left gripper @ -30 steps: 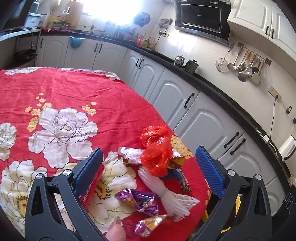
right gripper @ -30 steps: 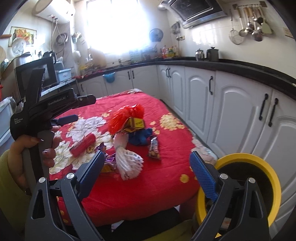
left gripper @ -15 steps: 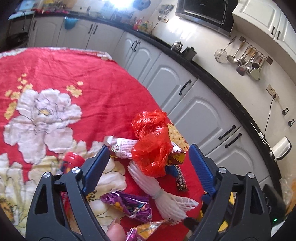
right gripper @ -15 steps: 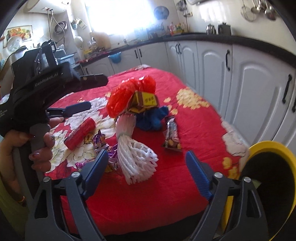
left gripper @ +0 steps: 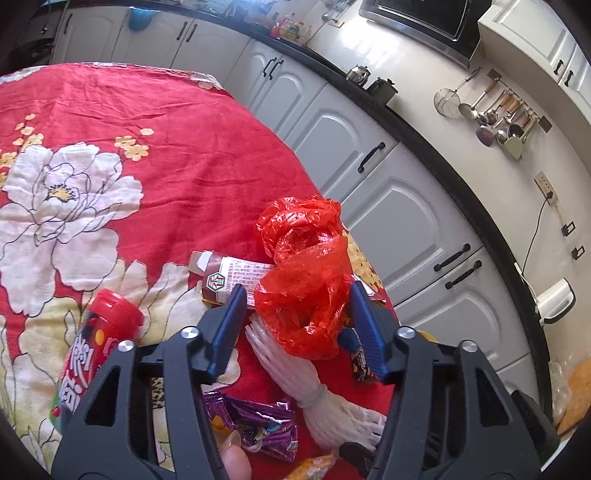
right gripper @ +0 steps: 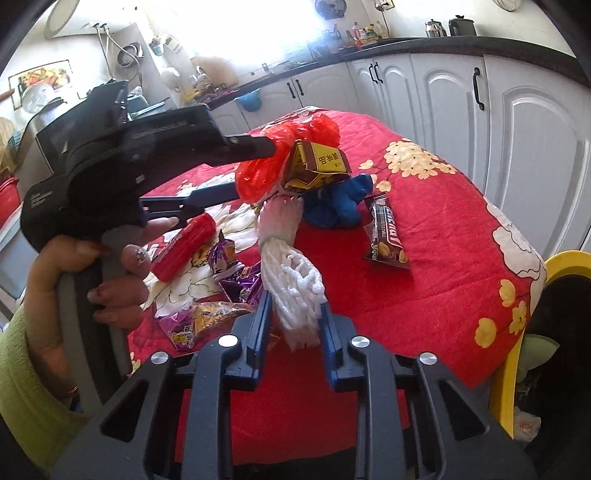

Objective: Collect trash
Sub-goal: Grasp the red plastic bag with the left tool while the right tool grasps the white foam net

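Red floral tablecloth [left gripper: 207,155] — crumpled red plastic bag [left gripper: 306,273] at twelve o'clock, my left gripper [left gripper: 297,325] now closed around it; right gripper [right gripper: 295,314] has narrowed onto the white foam net [right gripper: 291,280].

Home kitchen; white cabinets [left gripper: 384,206], hanging utensils [left gripper: 495,118], range hood [left gripper: 417,14].

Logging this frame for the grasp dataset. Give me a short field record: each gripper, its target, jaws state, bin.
left gripper: jaws around the red plastic bag, closing in, grip not confirmed
right gripper: jaws flank the white foam net, near contact
yellow bin: at table edge, right
also on table: chocolate bar wrapper, red tube, purple wrappers
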`<state>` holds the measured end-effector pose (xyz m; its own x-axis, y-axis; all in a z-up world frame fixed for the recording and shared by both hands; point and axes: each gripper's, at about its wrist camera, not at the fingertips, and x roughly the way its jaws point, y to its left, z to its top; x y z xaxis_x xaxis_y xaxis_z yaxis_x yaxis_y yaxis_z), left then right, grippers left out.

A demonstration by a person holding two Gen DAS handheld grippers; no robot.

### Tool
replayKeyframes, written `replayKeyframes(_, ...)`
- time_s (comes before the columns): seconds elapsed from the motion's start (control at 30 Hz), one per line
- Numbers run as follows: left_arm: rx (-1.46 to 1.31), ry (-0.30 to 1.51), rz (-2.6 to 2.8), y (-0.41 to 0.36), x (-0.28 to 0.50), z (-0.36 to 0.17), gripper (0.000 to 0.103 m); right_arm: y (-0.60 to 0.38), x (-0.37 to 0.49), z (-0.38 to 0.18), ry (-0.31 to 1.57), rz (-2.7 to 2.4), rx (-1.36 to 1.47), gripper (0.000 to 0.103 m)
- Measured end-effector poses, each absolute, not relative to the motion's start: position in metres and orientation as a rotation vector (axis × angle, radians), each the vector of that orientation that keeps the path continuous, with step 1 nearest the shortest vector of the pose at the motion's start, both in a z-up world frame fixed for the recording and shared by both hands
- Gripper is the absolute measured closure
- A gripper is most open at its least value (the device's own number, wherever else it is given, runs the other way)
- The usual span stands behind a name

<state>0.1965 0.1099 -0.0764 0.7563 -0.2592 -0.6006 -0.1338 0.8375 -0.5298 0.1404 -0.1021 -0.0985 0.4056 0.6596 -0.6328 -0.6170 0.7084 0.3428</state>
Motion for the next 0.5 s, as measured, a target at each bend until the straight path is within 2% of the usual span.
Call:
replayKeyframes(0.03,-0.584,0.726,-0.078,0.109,0.197,-0.078,0.066,-0.102,0.140,-0.098,0.823,0.808,0.056,0.082)
replayKeyframes(0.1,-0.587,0.733,-0.083,0.110,0.197,-0.080,0.083,-0.102,0.136,-0.095,0.813,0.816,0.047,0.084)
replayKeyframes(0.2,-0.592,0.731,-0.091,0.111,0.194,-0.080,0.093,-0.104,0.131,-0.088,0.787,0.822,0.033,0.084)
replayKeyframes(0.5,-0.574,0.666,-0.080,0.121,0.168,-0.058,0.099,-0.108,0.122,-0.070,0.731,0.844,0.021,0.086)
